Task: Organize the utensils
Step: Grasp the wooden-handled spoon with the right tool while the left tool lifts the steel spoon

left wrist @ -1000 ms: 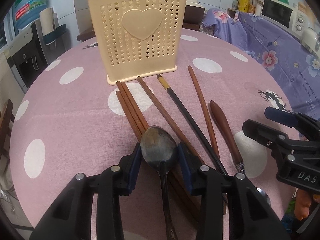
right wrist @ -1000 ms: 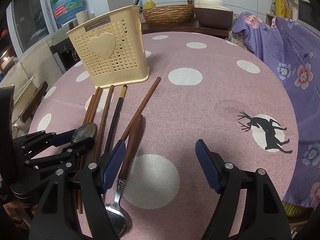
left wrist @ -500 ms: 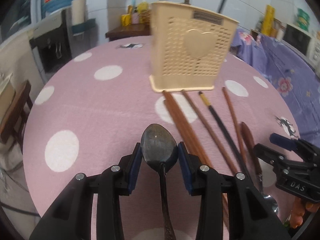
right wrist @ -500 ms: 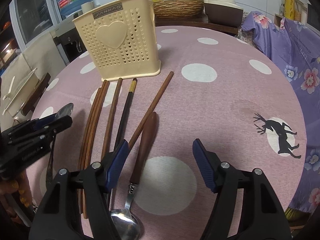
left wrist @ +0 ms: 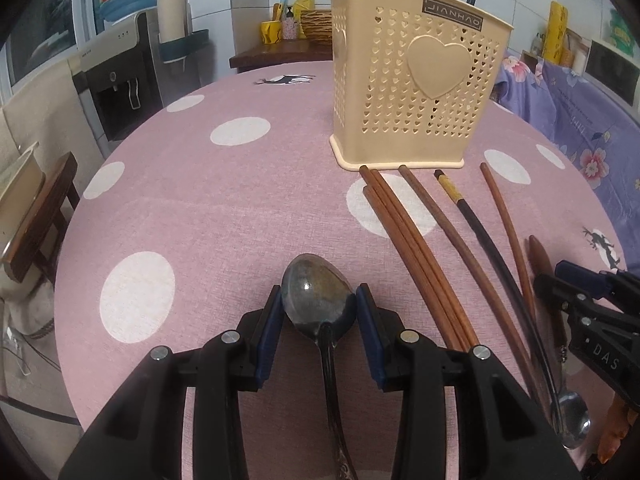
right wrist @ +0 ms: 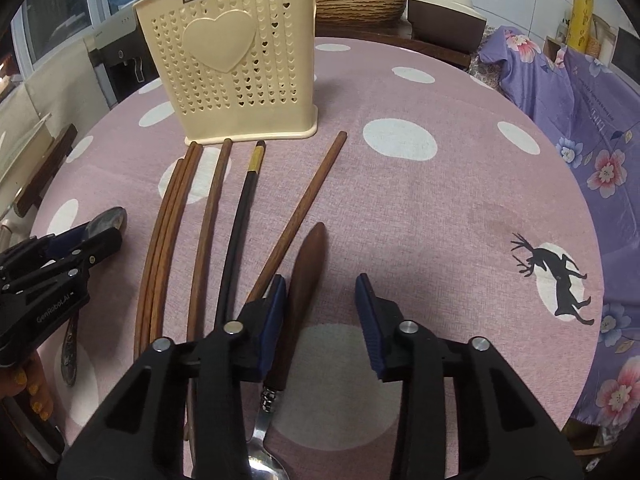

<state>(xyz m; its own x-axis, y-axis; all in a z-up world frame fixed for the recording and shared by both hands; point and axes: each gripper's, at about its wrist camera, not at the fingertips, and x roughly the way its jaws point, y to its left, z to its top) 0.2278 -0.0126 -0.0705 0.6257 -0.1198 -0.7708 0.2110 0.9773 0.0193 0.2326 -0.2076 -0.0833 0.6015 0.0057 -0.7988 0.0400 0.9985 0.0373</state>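
Your closing right gripper [right wrist: 321, 312] straddles the wooden-handled steel spoon [right wrist: 301, 292], whose handle runs near-to-far against the left pad, while your left gripper [left wrist: 318, 330] clamps the dark metal spoon [left wrist: 318, 294].

From my remote station: the cream utensil holder [left wrist: 416, 92] carries a dark "JIANHAO" plate, printed upside down. My left gripper [right wrist: 116, 226] reads "GenRobot.AI" along its body; my right gripper [left wrist: 560, 276] shows only "DAS".

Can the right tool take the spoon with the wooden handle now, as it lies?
Probably yes. The right tool is closing with the wooden-handled spoon between its pads; one pad already lies against the handle. A brown chopstick lies close beside and might get pinched.
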